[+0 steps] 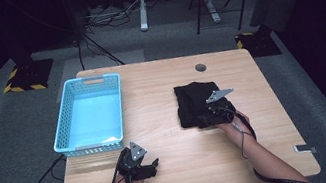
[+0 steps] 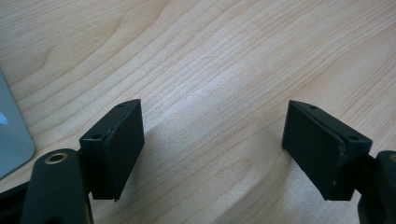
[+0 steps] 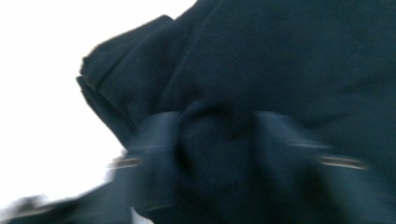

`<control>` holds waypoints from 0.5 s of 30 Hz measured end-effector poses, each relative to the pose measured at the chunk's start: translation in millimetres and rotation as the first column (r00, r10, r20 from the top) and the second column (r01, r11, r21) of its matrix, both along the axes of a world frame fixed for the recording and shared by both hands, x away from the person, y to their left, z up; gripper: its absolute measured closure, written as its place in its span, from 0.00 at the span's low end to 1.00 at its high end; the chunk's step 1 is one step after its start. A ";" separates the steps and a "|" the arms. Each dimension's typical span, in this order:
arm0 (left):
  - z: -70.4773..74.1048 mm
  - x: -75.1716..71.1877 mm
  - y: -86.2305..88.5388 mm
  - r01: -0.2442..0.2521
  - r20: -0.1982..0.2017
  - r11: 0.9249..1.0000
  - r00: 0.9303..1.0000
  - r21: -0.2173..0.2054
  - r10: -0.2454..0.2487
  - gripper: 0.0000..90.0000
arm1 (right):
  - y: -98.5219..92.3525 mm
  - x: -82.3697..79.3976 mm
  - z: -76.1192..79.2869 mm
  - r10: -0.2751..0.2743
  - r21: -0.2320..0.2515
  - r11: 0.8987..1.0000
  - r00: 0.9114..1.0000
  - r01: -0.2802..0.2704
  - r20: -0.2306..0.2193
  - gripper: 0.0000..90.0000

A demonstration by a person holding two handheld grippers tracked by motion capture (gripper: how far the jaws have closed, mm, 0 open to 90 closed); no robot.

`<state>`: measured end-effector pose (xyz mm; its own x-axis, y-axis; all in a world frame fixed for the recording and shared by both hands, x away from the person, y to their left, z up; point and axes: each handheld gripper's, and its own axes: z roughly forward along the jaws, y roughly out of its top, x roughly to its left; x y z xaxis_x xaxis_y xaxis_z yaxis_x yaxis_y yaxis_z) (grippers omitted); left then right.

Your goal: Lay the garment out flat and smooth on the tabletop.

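Right gripper [image 1: 213,113] clamped on a bunched fold of the black cloth [image 1: 196,101], at the cloth's near edge on the table [image 1: 162,96]; fold sits between its jaws. The right gripper view is blurred, so the jaw tips merge with the fabric and are hard to make out. Left gripper [image 2: 212,149] released, jaws wide over bare wood, nothing between. Blue basket [image 1: 88,115] just beyond it, cut off at that view's left edge.

The table [image 1: 180,169] is pale wood with a smooth, faintly sheened grain — the left gripper [image 2: 212,154] above it has matt black plastic jaws with brass-coloured metal fittings. The garment [image 1: 198,100] looks like soft, matt black cloth, bunched between the right gripper [image 3: 217,140] jaws. The basket [image 1: 62,124] is glossy light-blue plastic — perforated walls.
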<state>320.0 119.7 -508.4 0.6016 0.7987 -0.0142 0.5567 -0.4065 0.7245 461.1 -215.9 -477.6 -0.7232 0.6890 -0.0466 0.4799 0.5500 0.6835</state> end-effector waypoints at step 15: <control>-0.1 0.7 -1.0 -0.001 0.004 1.000 1.000 0.009 0.001 0.24 | -46.0 -31.7 48.5 -0.093 0.211 0.974 0.995 0.085 0.030 0.84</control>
<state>320.8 118.6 -508.5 0.6008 0.7994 -0.0043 0.5540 -0.4126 0.7231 429.4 -261.9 -429.1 -0.6589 0.7482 0.0777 0.4907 0.3492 0.7983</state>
